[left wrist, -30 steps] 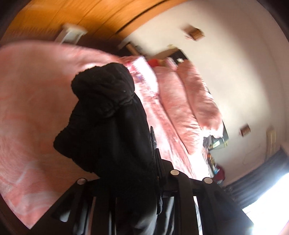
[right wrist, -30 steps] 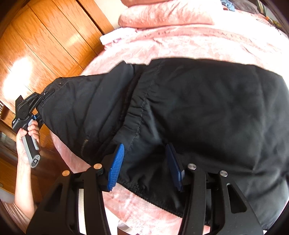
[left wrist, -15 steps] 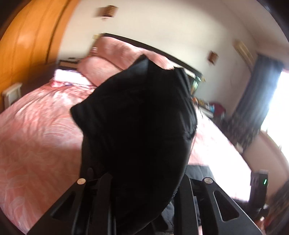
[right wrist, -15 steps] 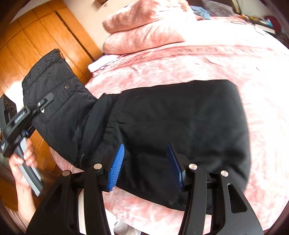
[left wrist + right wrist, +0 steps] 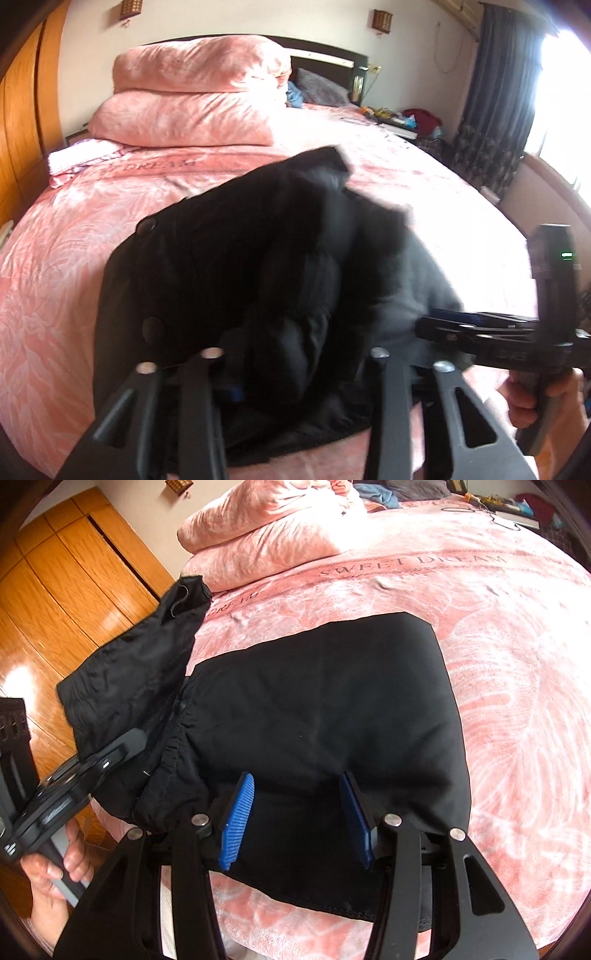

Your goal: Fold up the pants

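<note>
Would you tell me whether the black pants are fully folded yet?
Not yet: most of the pants lie flat on the bed, one end raised at the left gripper.

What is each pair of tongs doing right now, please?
Left tongs: have just been opening, pants between them.
Right tongs: open, holding nothing.

The pink bedspread (image 5: 517,635) carries "SWEET DREAM" in dark letters near the pillows (image 5: 266,531)

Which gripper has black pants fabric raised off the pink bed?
Left gripper, jaws just opening, fabric between them; the right gripper is open over flat fabric.
</note>
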A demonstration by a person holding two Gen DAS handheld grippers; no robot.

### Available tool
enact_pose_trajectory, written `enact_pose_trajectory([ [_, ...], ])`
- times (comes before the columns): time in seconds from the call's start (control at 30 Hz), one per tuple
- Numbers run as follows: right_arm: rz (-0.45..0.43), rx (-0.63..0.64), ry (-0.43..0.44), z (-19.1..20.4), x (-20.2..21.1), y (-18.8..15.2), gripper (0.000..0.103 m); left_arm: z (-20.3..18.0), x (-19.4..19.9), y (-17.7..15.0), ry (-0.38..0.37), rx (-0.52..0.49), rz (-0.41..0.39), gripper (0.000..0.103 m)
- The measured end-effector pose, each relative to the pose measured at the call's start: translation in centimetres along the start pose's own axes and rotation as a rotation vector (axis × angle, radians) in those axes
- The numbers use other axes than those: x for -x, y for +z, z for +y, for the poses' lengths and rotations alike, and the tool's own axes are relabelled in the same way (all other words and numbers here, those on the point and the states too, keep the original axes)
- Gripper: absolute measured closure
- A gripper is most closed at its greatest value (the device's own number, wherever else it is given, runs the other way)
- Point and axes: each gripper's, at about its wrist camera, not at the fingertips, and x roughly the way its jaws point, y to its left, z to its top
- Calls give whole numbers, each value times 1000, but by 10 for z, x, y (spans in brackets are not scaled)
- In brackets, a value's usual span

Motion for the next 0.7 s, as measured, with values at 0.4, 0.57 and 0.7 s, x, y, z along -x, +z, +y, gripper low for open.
enact_pose_trajectory([
  [0.4,27,-12,8,-5,-8,-1,54,-10,-49,-16,-198,89,123,36],
  [0.57,44,-22,29,-4,-3,5,52,18,-9,-5,-263,181,20,38],
  [0.7,25,-30,96,6,8,12,42,57,29,-2,-156,243,-66,35],
])
